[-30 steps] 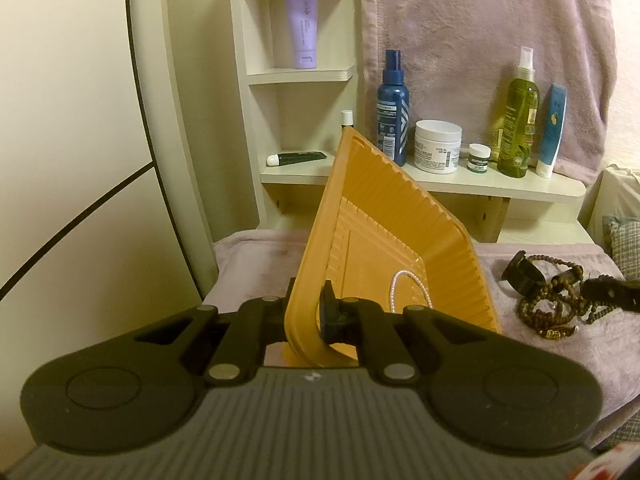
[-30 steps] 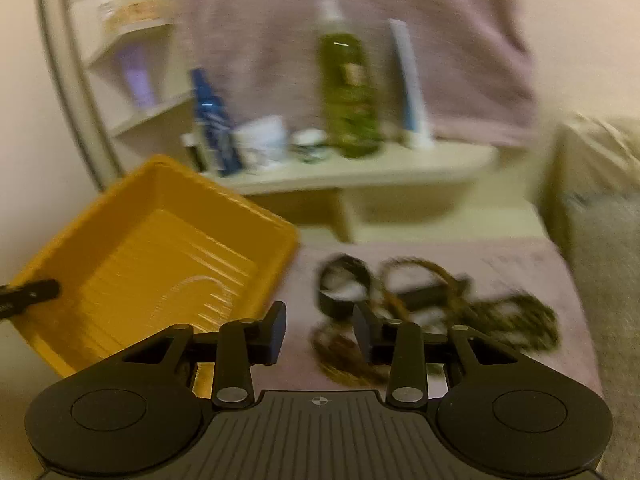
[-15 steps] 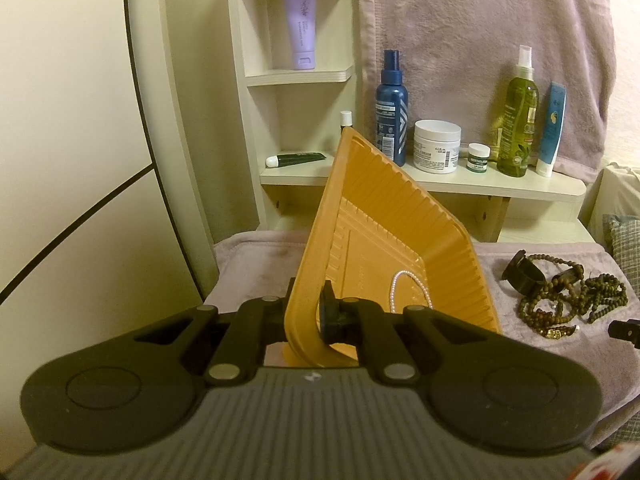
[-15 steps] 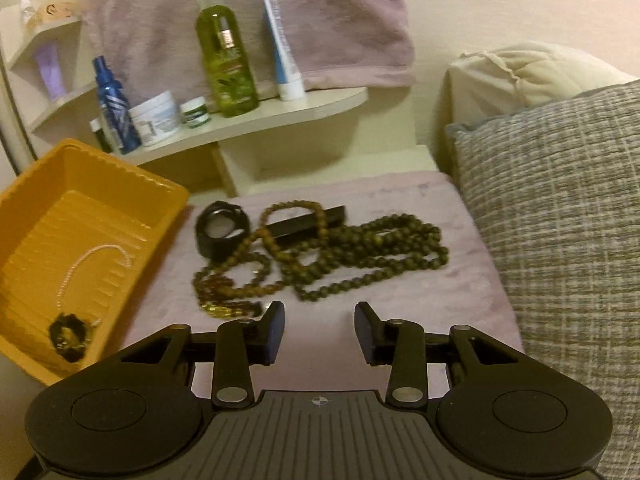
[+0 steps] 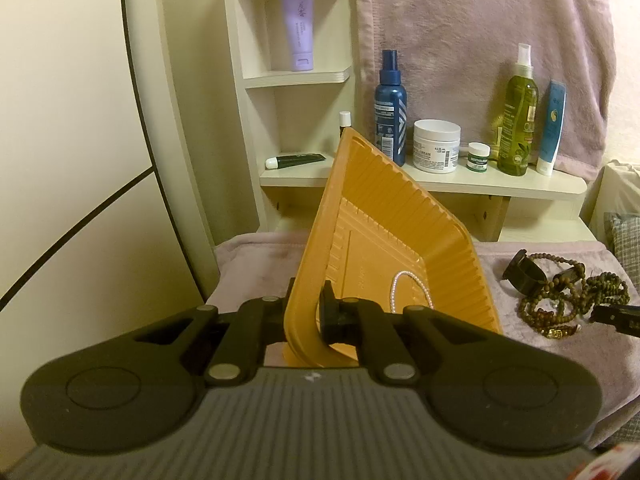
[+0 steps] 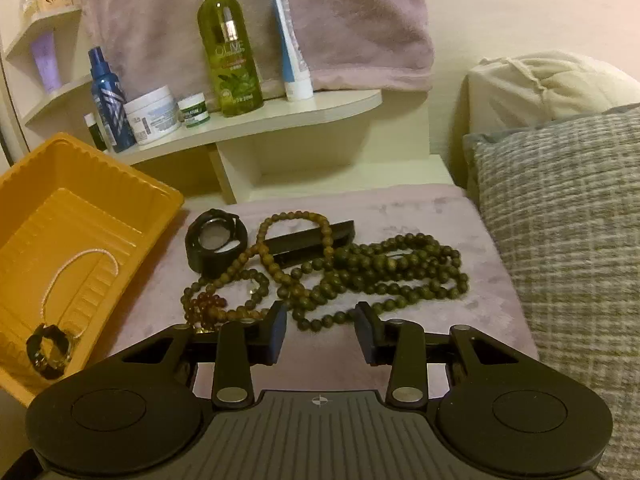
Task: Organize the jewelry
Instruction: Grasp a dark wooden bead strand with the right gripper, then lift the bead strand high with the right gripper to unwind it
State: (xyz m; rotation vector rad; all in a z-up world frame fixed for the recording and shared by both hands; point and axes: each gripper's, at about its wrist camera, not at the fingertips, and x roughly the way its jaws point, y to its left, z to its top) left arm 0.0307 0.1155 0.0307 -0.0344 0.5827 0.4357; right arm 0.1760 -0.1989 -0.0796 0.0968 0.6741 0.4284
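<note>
My left gripper [image 5: 306, 312] is shut on the near rim of an orange tray [image 5: 384, 240] and holds it tilted. The tray [image 6: 36, 184] holds a pearl necklace [image 5: 404, 284] and a dark bracelet [image 6: 48, 346]. My right gripper [image 6: 320, 328] is open and empty, just in front of a pile of brown and green bead necklaces [image 6: 360, 272] lying on the pink blanket. A black watch [image 6: 216, 240] and a black bar-shaped piece [image 6: 312, 236] lie in the pile. The pile also shows in the left wrist view [image 5: 568, 296], with a right fingertip [image 5: 616, 316] beside it.
A shelf [image 6: 280, 112] behind holds a blue spray bottle [image 5: 390, 108], a white jar [image 5: 436, 146], a green olive bottle [image 6: 228, 48] and tubes. A checked pillow [image 6: 568, 216] lies to the right. A pink towel [image 5: 480, 40] hangs behind. A white wall panel [image 5: 60, 160] stands left.
My right gripper has swung right from the tray and come down close to the bead pile. My left gripper and the tilted tray have stayed still.
</note>
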